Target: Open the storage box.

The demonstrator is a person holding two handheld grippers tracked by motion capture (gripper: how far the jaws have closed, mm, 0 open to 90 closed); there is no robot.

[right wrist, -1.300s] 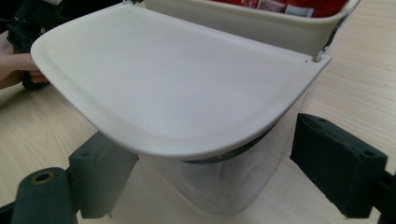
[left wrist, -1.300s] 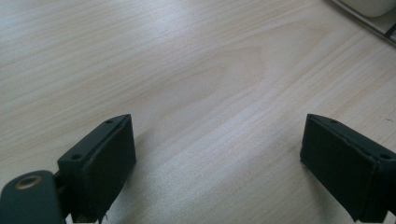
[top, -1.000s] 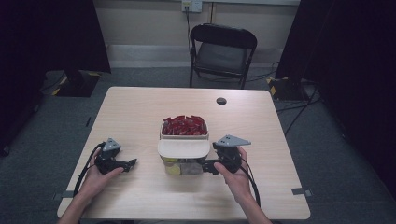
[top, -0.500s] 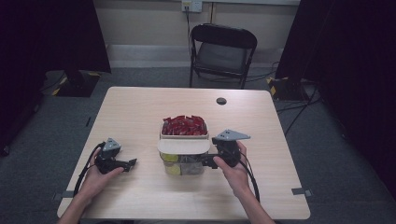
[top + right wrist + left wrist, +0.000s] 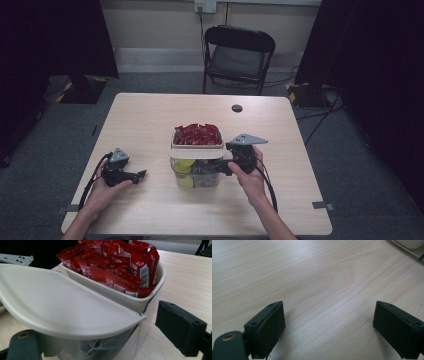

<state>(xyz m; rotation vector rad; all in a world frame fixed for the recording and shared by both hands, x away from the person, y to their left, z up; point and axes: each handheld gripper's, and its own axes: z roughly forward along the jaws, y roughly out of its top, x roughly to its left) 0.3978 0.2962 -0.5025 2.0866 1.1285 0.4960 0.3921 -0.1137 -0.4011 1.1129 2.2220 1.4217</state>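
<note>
A clear tub point(image 5: 196, 176) stands mid-table with a white half-lid point(image 5: 196, 153) over its near part; yellow-green pieces point(image 5: 184, 166) show through the wall. Its far part is a white bin point(image 5: 130, 297) heaped with red sachets point(image 5: 197, 134). My right gripper point(image 5: 220, 167) is at the tub's right side, open. In the right gripper view the half-lid point(image 5: 57, 305) covers one jaw and the other jaw stands clear of the tub wall. My left gripper point(image 5: 141, 174) rests left of the tub, open over bare wood point(image 5: 329, 332), with nothing between its jaws.
A small black round object point(image 5: 237, 108) lies near the table's far edge. A black folding chair point(image 5: 239, 55) stands behind the wooden table point(image 5: 150, 115). Cables trail from both grippers toward the near edge.
The right gripper has shifted slightly at the tub's right side, and the white half-lid looks narrower from above than a second ago. The left gripper has not moved.
</note>
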